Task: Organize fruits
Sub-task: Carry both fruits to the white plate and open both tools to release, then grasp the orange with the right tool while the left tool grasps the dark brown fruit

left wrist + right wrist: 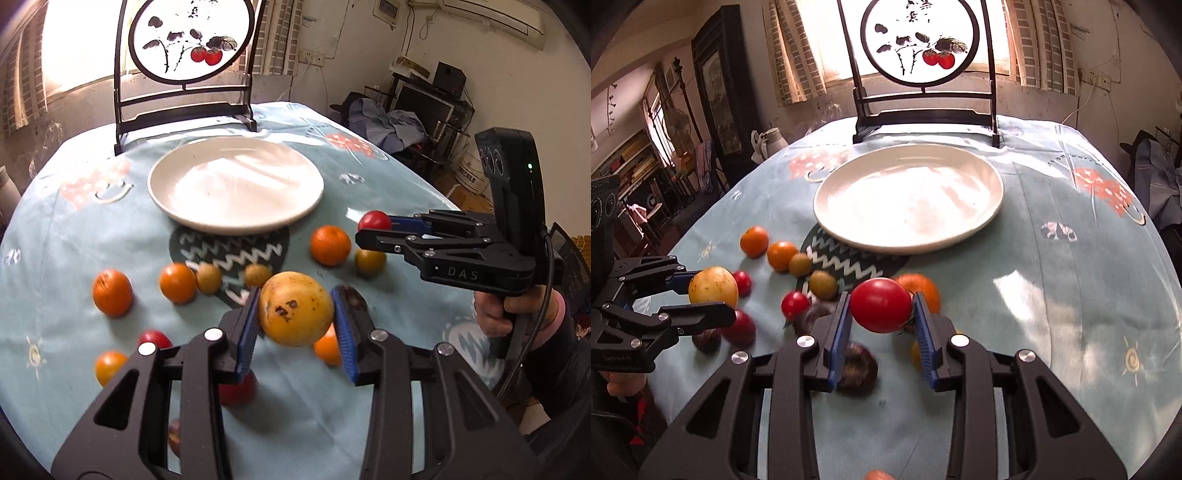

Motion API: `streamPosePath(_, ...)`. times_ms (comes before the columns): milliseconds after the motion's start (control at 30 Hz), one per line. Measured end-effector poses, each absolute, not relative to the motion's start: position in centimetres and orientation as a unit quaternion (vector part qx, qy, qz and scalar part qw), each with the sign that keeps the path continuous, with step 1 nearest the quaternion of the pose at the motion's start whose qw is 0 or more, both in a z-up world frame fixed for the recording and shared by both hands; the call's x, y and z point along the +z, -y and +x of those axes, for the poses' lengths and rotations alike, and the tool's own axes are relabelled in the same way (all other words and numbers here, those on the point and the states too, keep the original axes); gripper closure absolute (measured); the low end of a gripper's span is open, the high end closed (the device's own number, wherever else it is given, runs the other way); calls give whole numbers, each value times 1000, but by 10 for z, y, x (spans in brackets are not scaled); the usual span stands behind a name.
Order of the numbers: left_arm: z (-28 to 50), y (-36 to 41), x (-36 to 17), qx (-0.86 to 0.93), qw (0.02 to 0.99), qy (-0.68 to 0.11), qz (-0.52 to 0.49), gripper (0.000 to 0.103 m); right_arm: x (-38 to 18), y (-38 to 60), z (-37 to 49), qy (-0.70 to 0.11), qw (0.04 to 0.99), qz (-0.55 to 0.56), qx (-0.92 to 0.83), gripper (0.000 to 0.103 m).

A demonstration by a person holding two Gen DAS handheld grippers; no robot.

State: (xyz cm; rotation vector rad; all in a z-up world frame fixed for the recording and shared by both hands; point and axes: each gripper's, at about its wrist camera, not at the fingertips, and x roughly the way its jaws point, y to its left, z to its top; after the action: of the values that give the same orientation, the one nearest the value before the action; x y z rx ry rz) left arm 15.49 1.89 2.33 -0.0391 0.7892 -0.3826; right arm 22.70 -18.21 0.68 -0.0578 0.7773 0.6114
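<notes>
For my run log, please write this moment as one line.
left hand-held gripper: shut on yellow fruit | right hand-held gripper: shut on red tomato | plate: empty

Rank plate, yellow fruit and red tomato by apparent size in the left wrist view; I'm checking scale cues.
1. Plate
2. Yellow fruit, enlarged by nearness
3. Red tomato, farther off, partly hidden

The plate (908,206) sits before the screen (923,74) — loose fruit (781,254) scattered nearer, on the tablecloth (1052,295).
</notes>
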Motion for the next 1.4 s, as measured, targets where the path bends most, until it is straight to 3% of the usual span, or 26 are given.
streamPosePath(300,313,-41,10,-108,882,-457,-33,64,-16,143,345,-432,864,-28,256,69)
streamPosePath(567,350,-41,-26,-97,860,-500,-34,64,-35,130,372,-462,849,-64,250,69)
streamPosePath(600,350,-40,-28,-94,859,-502,-30,63,-34,129,371,-462,849,-66,250,69)
streamPosePath(667,349,-37,-27,-79,862,-500,-14,44,-33,128,370,-463,849,-76,245,66)
streamPosePath(700,347,-37,-23,-72,868,-491,-12,28,-32,129,370,-462,849,-75,244,62)
streamPosePath(800,332,-43,-2,-66,884,-463,-14,21,-19,135,358,-452,855,-64,245,59)
streamPosePath(900,301,-52,22,-55,902,-428,-19,5,-3,142,327,-432,862,-51,258,54)
streamPosePath(1033,246,-63,32,-38,919,-393,-3,3,6,147,262,-391,873,-50,288,43)
streamPosePath(1400,111,-98,-5,-8,924,-379,-45,3,-20,131,131,-362,869,-103,320,43)
